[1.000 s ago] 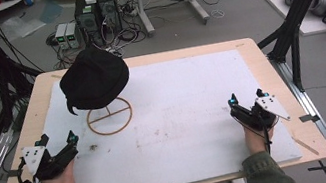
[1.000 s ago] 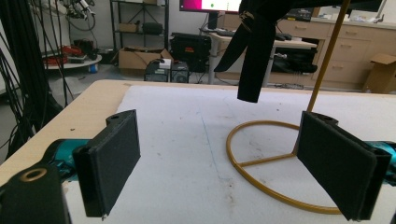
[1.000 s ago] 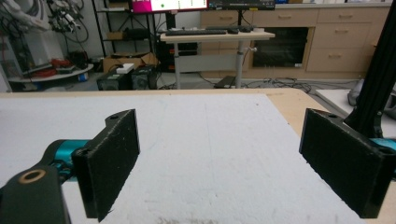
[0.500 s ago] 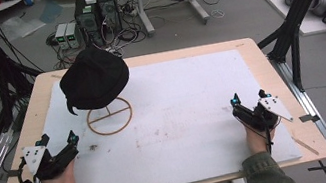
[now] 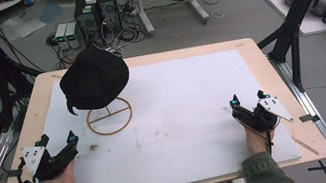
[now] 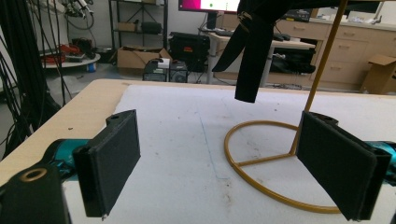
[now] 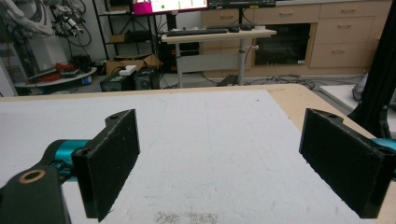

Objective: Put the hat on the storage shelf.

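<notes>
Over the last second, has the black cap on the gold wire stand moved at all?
No. The black cap sits above the gold wire stand's ring, as before.

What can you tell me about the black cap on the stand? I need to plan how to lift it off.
The black fabric cap sits on top of a thin gold wire stand with a ring base and an upright rod, at the far left of the white foam board. It looks soft and rounded, hiding the stand's top. A black strap hangs loose from its edge, above the ring. Nothing but the stand touches it; the left gripper is nearest, open and apart from it.
</notes>
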Demonstrator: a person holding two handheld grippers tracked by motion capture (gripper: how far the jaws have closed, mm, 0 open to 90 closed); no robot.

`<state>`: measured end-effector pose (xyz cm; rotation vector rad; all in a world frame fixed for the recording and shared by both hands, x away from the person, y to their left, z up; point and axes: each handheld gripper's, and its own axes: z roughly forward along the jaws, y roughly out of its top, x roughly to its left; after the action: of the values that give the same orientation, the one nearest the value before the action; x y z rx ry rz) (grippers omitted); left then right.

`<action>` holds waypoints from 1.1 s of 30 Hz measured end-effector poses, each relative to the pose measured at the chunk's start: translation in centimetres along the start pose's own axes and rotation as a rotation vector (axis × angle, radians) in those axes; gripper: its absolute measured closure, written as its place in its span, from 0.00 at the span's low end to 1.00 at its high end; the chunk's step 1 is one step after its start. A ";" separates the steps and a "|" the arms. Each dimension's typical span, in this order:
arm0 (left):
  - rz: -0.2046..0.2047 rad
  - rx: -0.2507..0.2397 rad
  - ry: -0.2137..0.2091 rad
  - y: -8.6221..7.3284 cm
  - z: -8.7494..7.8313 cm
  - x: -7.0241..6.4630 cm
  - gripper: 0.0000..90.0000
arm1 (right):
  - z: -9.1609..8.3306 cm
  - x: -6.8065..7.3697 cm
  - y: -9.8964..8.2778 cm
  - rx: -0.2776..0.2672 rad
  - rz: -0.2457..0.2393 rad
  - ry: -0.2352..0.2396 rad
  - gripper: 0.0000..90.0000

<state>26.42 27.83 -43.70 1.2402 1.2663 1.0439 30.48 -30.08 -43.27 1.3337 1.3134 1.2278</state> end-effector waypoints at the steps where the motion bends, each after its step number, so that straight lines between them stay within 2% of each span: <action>1: 0.001 0.001 0.001 0.0 0.0 0.1 0.16 | 0.0 -0.1 0.0 -0.005 -0.010 -0.001 0.13; 22: -0.014 0.004 -0.002 0.0 0.0 0.1 0.16 | 0.0 0.0 -0.1 0.021 -0.014 0.014 0.13; 23: -0.014 0.005 -0.001 0.0 0.0 0.1 0.16 | 0.0 0.1 -0.1 0.027 -0.004 0.018 0.13; 33: -0.016 0.005 -0.003 -0.1 0.0 0.1 0.16 | 0.1 0.0 -0.1 0.028 -0.018 0.025 0.13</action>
<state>26.44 27.97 -43.79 1.2333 1.2754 1.0270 30.53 -30.04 -43.39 1.3272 1.3611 1.2213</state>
